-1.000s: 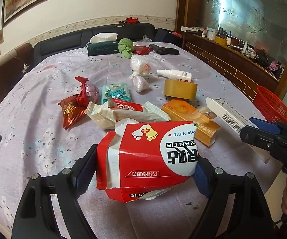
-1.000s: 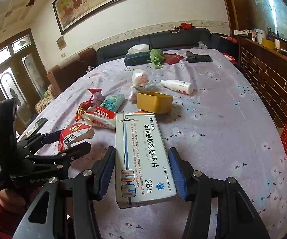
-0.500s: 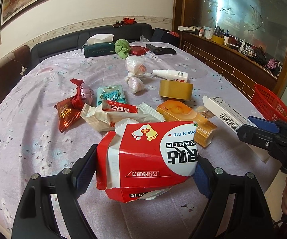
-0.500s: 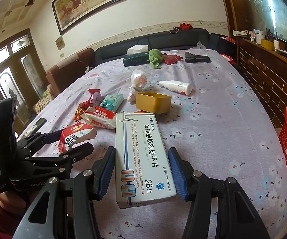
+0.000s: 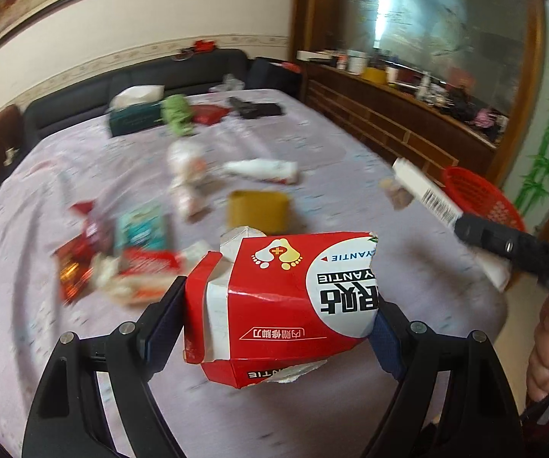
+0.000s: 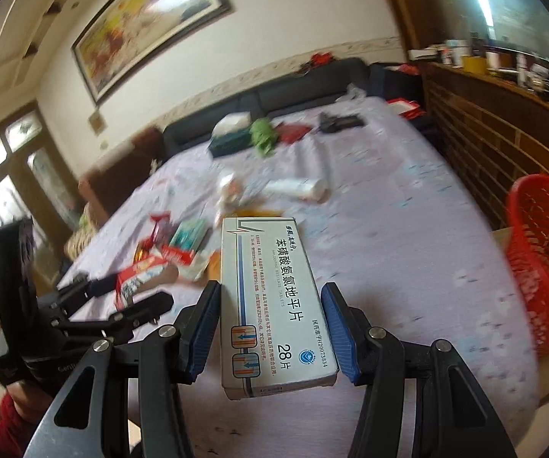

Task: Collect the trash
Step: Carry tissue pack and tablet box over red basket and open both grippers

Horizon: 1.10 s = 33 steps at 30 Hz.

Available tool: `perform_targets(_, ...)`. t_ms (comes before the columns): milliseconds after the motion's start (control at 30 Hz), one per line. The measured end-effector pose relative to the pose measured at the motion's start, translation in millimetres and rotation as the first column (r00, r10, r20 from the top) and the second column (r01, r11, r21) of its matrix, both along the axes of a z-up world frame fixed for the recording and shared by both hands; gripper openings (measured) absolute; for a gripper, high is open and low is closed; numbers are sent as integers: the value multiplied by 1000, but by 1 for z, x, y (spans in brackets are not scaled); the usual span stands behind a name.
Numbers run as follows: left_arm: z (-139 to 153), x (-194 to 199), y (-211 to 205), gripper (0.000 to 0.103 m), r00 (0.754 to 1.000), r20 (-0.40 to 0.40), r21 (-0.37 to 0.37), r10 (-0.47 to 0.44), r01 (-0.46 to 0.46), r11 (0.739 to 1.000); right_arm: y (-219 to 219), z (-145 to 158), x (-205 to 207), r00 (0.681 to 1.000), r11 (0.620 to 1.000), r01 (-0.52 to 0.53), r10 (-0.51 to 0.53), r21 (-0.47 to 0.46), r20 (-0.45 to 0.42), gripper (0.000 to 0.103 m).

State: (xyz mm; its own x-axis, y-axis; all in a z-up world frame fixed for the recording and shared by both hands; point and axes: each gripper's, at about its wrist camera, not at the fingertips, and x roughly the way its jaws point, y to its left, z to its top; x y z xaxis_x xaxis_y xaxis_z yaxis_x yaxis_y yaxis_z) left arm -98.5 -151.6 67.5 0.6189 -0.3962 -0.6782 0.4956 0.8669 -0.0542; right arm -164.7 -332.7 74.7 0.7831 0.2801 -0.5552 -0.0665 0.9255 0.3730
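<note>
Both hands have lifted off the table (image 5: 350,175), tilted downward. Left gripper (image 5: 274,313) pinches a torn red carton (image 5: 274,297); right gripper (image 6: 270,328) clamps a white pill box (image 6: 270,305) near the red basket (image 6: 545,255).

Wrappers (image 5: 121,267) on table (image 5: 331,160), basket (image 6: 545,252) beside its right edge.

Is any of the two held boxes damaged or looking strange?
Yes. The red box in the left gripper is torn and crushed, with a ragged lower edge. The white box in the right gripper looks intact.
</note>
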Motion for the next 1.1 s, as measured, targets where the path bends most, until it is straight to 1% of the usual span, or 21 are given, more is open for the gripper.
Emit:
perform_targets(100,11,1,-35,84,997,-14,-17,-82,82,997,-40,16,-17,994,995,99,-100,29,46,58)
perform_targets(167,19,2,-63,84,989,-32,-38,-147,146,989,-65,23,-27,985,987,156,-159,46,64,58)
perform_targets(267,30,2,-110,84,970,-48,-64,-239,235,970,-113,30,-46,959,960,270,-276,76,71,58)
perform_targets(333,36,2,-142,84,953,-63,-84,-297,292,953,-145,33,-55,938,936,334,-342,110,57,58)
perform_targets(400,40,1,-169,84,941,-67,-94,-331,325,941,-175,32,-62,916,908,390,-399,150,33,58)
perform_targets(500,39,1,-215,84,916,-94,-108,-389,379,919,-217,27,-72,881,864,464,-474,194,2,58)
perform_targets(600,33,3,-260,84,903,-114,-101,-415,405,909,-251,19,-76,852,826,516,-523,226,-35,58)
perform_targets(700,23,7,-293,84,895,-144,-93,-422,412,906,-275,10,-78,833,803,546,-550,239,-58,59)
perform_targets(767,15,11,-310,85,893,-157,-94,-422,412,906,-288,4,-76,826,790,558,-559,254,-74,60)
perform_targets(833,11,14,-316,85,896,-168,-88,-411,402,912,-296,1,-70,830,792,552,-551,261,-83,60)
perform_targets(867,10,16,-319,85,898,-179,-81,-403,395,915,-298,-1,-66,832,795,549,-549,258,-80,62)
perform_targets(900,8,16,-319,85,896,-189,-75,-401,394,916,-300,-2,-64,833,799,548,-547,246,-81,67)
perform_targets(967,9,13,-313,85,894,-178,-77,-411,403,912,-303,-2,-65,826,796,560,-557,230,-84,69)
perform_targets(1033,11,11,-305,85,901,-157,-72,-404,397,915,-303,0,-73,826,798,558,-560,228,-59,69)
perform_targets(1067,13,9,-302,86,899,-150,-82,-411,403,912,-301,2,-76,827,803,555,-560,219,-44,69)
perform_targets(1100,14,9,-302,89,895,-145,-88,-421,413,907,-298,2,-80,827,805,555,-561,212,-36,69)
